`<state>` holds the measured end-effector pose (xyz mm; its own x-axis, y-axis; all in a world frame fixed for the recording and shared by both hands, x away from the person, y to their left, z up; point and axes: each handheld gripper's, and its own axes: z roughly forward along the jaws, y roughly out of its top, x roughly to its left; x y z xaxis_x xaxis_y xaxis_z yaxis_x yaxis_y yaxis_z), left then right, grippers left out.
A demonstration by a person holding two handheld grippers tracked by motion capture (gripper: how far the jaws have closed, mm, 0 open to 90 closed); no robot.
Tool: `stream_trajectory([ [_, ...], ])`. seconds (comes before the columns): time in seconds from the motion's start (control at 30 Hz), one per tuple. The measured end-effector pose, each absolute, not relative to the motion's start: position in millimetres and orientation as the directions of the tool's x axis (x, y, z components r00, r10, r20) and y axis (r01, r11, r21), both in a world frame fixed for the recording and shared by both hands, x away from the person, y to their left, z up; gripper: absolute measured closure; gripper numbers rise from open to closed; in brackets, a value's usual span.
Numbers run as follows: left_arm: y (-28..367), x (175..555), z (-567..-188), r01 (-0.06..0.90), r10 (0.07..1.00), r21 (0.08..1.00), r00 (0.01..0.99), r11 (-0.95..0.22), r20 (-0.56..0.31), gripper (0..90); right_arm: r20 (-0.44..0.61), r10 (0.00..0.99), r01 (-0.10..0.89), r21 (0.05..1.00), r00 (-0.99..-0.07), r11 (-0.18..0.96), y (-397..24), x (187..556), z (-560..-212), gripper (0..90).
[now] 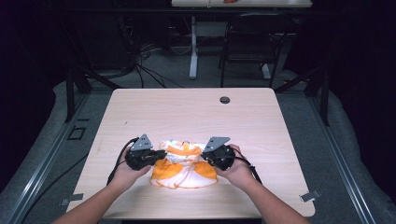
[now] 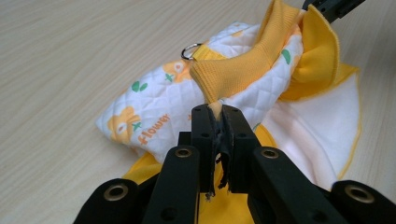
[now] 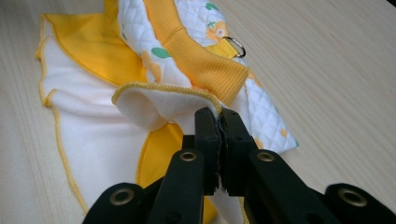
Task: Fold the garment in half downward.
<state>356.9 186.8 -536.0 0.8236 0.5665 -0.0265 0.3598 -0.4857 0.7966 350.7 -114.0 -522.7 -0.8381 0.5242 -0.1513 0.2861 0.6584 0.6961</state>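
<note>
My left claw [image 2: 216, 122] and right claw [image 3: 219, 122] pinch shut on the soft, light pet vest [image 1: 183, 164] at its ribbed yellow trim [image 2: 243, 70].

From my station: light falls from above onto the table [image 1: 261, 121], bright and even; the surrounding room sinks into near black. High view is soft, low in detail. Both gripper views are sharp on the garment [image 2: 163, 102] (jaw bases slightly blurred), with soft shadows and no glare.
</note>
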Motion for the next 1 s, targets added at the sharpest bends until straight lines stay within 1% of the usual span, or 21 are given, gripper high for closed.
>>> stream_trajectory([
  [0.17, 187, 350, -539, 0.365, 0.558, 0.8, 0.828, -0.476, -0.046, 84.0, -0.124, 0.534, 0.296, 0.718, -0.836, 0.63, -118, 344, -527, 84.6],
  [0.23, 188, 348, -538, 0.369, 0.558, 0.803, 0.828, -0.467, -0.056, 82.6, -0.107, 0.537, 0.302, 0.728, -0.837, 0.616, -120, 342, -527, 78.6],
  [0.33, 190, 345, -537, 0.377, 0.562, 0.804, 0.825, -0.46, -0.065, 81.1, -0.091, 0.543, 0.31, 0.738, -0.835, 0.6, -123, 339, -526, 77.3],
  [0.43, 192, 341, -534, 0.38, 0.559, 0.807, 0.826, -0.452, -0.075, 76.7, -0.073, 0.538, 0.313, 0.745, -0.84, 0.59, -126, 335, -523, 72.0],
  [0.53, 195, 337, -529, 0.375, 0.553, 0.815, 0.829, -0.441, -0.083, 72.9, -0.067, 0.531, 0.307, 0.752, -0.845, 0.584, -128, 330, -518, 70.1],
  [0.73, 202, 335, -512, 0.361, 0.559, 0.839, 0.825, -0.408, -0.083, 71.4, -0.049, 0.537, 0.307, 0.775, -0.842, 0.552, -134, 326, -509, 68.3],
  [0.77, 202, 336, -511, 0.359, 0.562, 0.839, 0.823, -0.409, -0.078, 71.6, -0.051, 0.546, 0.307, 0.781, -0.836, 0.544, -134, 326, -508, 68.7],
  [0.83, 202, 340, -510, 0.363, 0.58, 0.835, 0.812, -0.414, -0.066, 73.9, -0.057, 0.552, 0.31, 0.777, -0.832, 0.547, -135, 329, -505, 72.1],
  [0.93, 200, 352, -515, 0.387, 0.602, 0.821, 0.796, -0.419, -0.068, 81.6, -0.059, 0.569, 0.323, 0.774, -0.82, 0.545, -131, 337, -505, 82.0],
  [1.0, 197, 360, -521, 0.407, 0.615, 0.808, 0.786, -0.425, -0.073, 85.8, -0.058, 0.577, 0.331, 0.77, -0.815, 0.545, -127, 345, -507, 85.6],
])
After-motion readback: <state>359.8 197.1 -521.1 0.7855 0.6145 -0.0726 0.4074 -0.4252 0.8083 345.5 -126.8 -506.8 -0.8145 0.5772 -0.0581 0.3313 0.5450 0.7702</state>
